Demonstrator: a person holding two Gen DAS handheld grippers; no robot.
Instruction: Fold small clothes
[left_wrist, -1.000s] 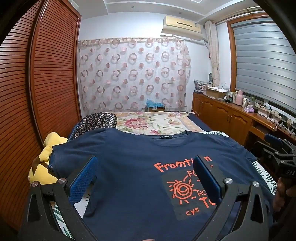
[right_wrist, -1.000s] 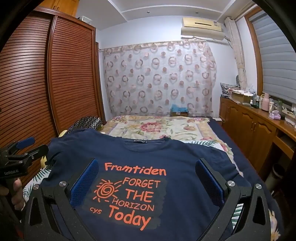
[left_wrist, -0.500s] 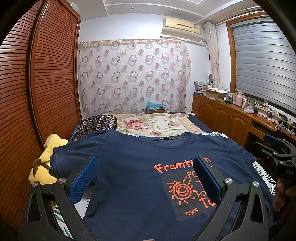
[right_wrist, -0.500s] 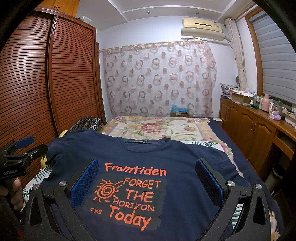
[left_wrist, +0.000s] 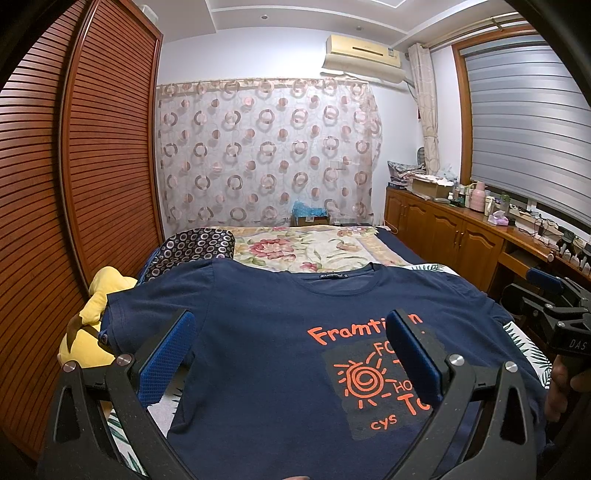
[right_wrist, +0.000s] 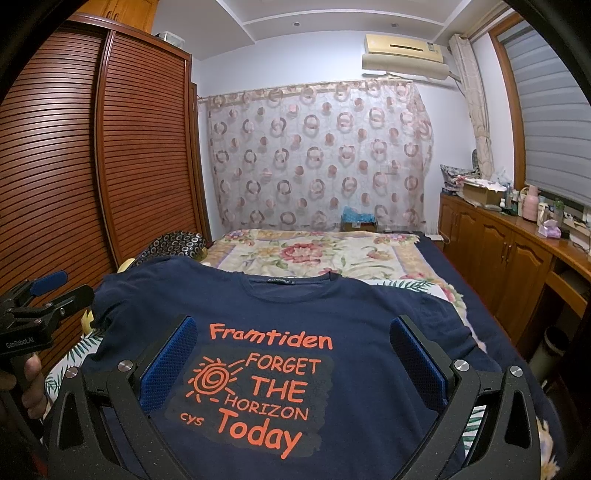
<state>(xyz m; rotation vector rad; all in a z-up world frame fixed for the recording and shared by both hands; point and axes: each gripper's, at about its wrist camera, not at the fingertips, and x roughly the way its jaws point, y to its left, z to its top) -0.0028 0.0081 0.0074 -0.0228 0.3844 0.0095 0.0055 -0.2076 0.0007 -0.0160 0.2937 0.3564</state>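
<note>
A navy T-shirt (left_wrist: 258, 332) with orange lettering and a sun print lies spread flat, front up, on the bed, collar pointing away. In the right wrist view the same T-shirt (right_wrist: 362, 332) fills the lower half. My left gripper (left_wrist: 290, 350) hovers open above the shirt's left half, nothing between its blue pads. Over the printed chest my right gripper (right_wrist: 290, 363) is open too, and holds nothing. Each gripper shows at the edge of the other's view: the right gripper (left_wrist: 554, 306) and the left gripper (right_wrist: 40, 295), each held by a hand.
A yellow plush toy (left_wrist: 92, 332) lies at the bed's left edge by the slatted wardrobe (left_wrist: 74, 184). A patterned pillow (left_wrist: 192, 247) and floral quilt (left_wrist: 303, 251) lie beyond the shirt. A wooden cabinet (left_wrist: 461, 240) with clutter runs along the right wall.
Both views have tilted slightly, so the shirt sits a little lower in the left wrist view. The shirt has not moved and both grippers stay open.
</note>
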